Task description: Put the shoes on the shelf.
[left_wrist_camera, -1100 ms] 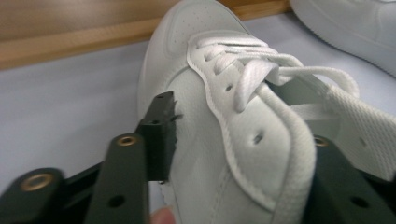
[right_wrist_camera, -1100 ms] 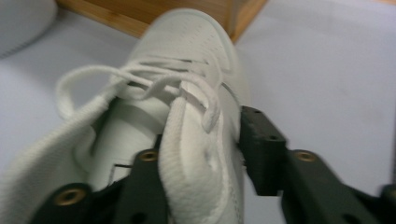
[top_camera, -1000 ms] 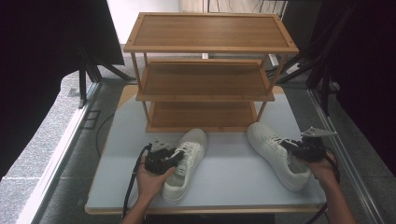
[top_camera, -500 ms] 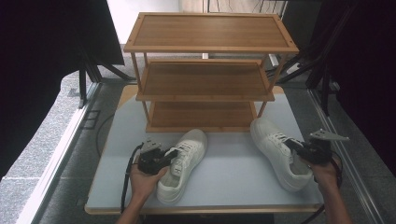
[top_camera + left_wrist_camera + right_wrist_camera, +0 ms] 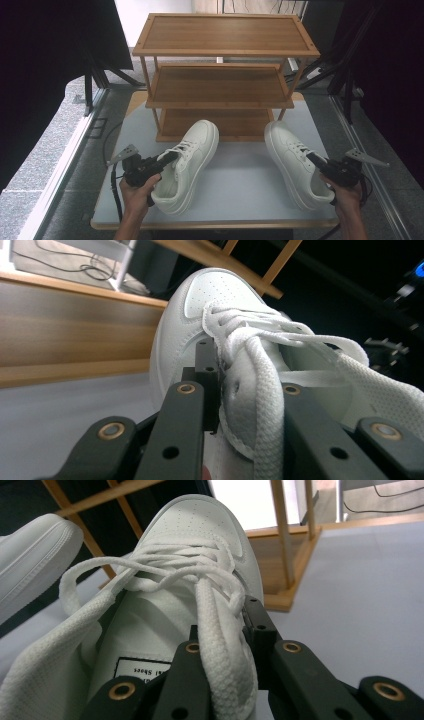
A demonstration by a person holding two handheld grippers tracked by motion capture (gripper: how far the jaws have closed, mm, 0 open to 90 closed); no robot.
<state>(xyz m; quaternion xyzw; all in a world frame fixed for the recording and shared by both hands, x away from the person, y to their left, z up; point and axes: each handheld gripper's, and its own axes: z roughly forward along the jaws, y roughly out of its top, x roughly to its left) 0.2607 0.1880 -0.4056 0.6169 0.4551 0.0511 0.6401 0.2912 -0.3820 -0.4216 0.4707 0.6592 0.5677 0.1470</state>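
The heel of the left shoe [image 5: 170, 192] is partly hidden behind the left hand [image 5: 136, 192]. The right shoe's [image 5: 295, 162] near side sits behind the right gripper [image 5: 312, 159]. The rack's [image 5: 222, 90] lowest shelf lies mostly under the shelf above. Both forearms are cut off at the near edge.

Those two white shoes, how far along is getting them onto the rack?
Gripping looks done: the left gripper has just closed its jaws on the left shoe, the right gripper on the right shoe. Lifting seems in hand. Left: placing them; the wooden rack holds no shoes.
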